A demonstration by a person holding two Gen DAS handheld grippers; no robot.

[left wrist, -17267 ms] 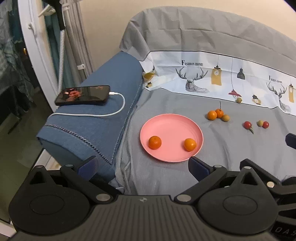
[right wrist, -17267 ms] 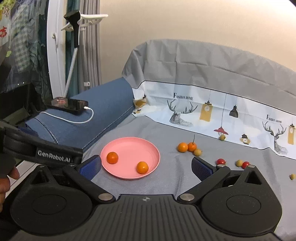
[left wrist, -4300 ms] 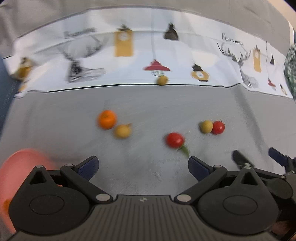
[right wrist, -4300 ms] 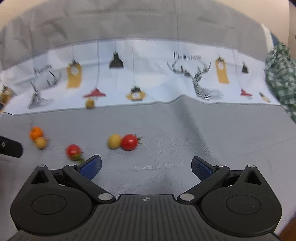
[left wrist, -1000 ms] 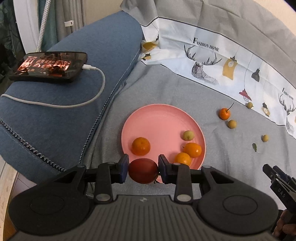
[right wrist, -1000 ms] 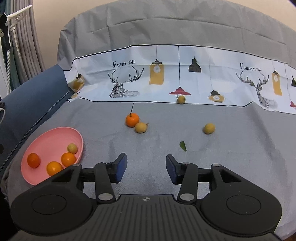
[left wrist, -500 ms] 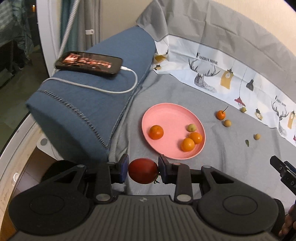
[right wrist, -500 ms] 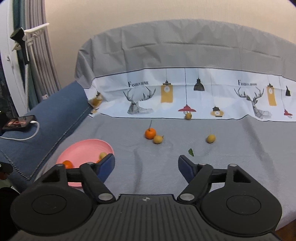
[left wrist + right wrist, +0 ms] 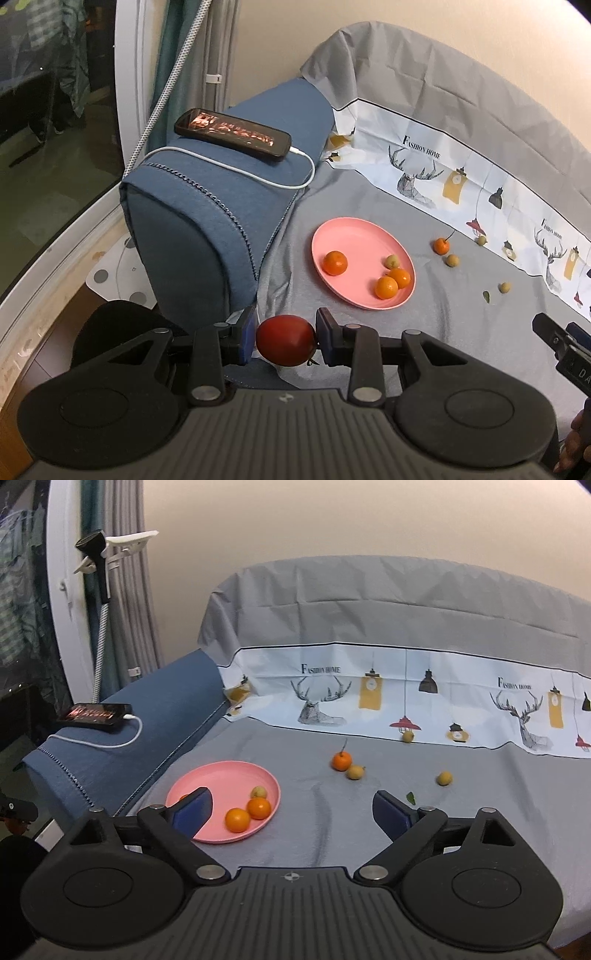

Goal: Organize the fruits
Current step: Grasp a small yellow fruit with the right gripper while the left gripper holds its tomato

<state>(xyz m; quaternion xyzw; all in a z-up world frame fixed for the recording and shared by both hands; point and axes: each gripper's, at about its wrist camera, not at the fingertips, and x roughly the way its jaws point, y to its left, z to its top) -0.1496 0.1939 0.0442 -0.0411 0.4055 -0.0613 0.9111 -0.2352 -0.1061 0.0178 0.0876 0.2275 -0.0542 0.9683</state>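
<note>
My left gripper [image 9: 285, 339] is shut on a red tomato [image 9: 286, 340], held near the sofa's front edge, well back from the pink plate [image 9: 343, 236]. The plate holds three oranges and a small yellow-green fruit [image 9: 392, 261]. My right gripper [image 9: 293, 810] is open and empty, above the grey cover in front of the plate [image 9: 221, 771]. An orange with a stem [image 9: 341, 760], a yellowish fruit [image 9: 355, 771] beside it, and two more small yellow fruits [image 9: 444, 778] lie loose on the cover.
A blue sofa arm [image 9: 221, 199] at the left carries a phone [image 9: 232, 133] on a white charging cable. A green leaf [image 9: 410, 797] lies on the cover. The sofa back rises behind. The floor drops away to the left.
My left gripper has pulled back and up from the plate with the tomato still in it. My right gripper has opened wider and backed away.
</note>
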